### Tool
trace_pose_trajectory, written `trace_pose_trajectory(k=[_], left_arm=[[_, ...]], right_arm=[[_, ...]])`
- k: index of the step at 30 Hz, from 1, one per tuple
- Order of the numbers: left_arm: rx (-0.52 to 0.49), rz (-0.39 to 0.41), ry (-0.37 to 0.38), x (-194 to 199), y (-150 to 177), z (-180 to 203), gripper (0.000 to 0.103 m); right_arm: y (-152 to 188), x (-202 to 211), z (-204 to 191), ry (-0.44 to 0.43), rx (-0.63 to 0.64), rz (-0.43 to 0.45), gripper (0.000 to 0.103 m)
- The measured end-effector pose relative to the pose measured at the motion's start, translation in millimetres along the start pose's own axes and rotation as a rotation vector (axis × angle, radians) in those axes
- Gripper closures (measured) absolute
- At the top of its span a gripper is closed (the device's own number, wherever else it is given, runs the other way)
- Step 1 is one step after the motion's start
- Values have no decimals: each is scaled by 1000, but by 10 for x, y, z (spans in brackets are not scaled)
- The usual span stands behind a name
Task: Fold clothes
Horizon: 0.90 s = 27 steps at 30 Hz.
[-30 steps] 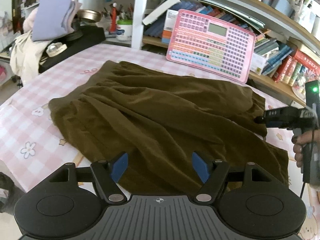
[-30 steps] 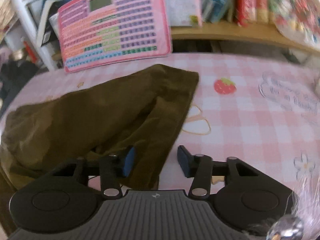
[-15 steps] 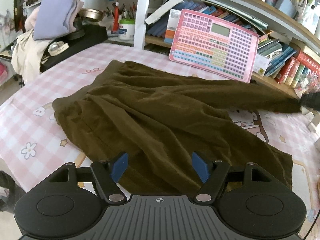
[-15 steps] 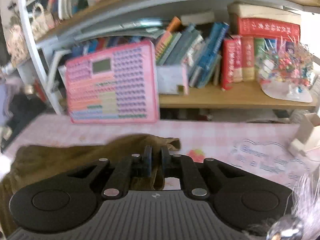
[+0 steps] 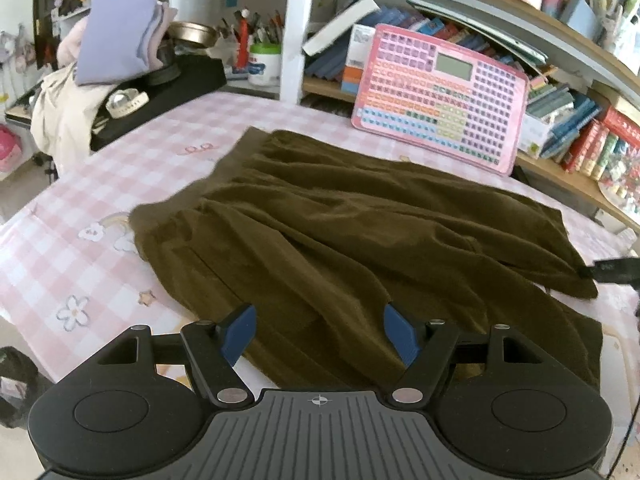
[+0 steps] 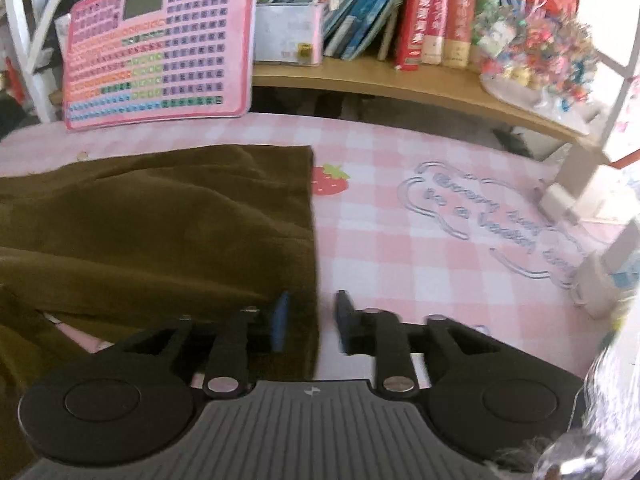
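Garment [image 5: 360, 240]: dark olive, spread in folds across the centre of the left view; fills the left half of the right view, hem edge running down mid-frame.

My left gripper [image 5: 320, 334]: jaws wide open, over the garment's near edge, low centre.

My right gripper [image 6: 310, 318]: jaws parted, straddling the hem edge; whether they touch the cloth, I cannot tell.

Tablecloth [image 6: 420, 240]: pink check, under all.

Pink board [image 5: 440, 96]: upper right, leaning on shelves [image 6: 400, 80].
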<state>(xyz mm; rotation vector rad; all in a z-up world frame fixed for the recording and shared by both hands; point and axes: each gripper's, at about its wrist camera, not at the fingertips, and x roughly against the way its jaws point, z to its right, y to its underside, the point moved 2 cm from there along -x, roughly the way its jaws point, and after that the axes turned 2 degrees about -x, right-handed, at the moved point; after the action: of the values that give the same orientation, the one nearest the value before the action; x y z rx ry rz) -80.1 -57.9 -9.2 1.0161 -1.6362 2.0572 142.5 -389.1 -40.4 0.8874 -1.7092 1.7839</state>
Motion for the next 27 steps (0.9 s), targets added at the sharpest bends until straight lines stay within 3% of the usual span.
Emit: trace_pose_trajectory(k=[6,15,20,27], left_arm=[[1,16,2,-107,-109,-238,31],[-63,59,68,-290,-362,-585,31],[-85,43,61,-376,-428,-898,31],[-21,0,36,-549,-465,-1440,31]], right_arm=[[112,454,78,31,-127,90,62],[661,1029,-376,23,-140,19,59],[1041,1241,-717,59,-129,-25,55],[1393,1421,-995,119,-183,-66,55]])
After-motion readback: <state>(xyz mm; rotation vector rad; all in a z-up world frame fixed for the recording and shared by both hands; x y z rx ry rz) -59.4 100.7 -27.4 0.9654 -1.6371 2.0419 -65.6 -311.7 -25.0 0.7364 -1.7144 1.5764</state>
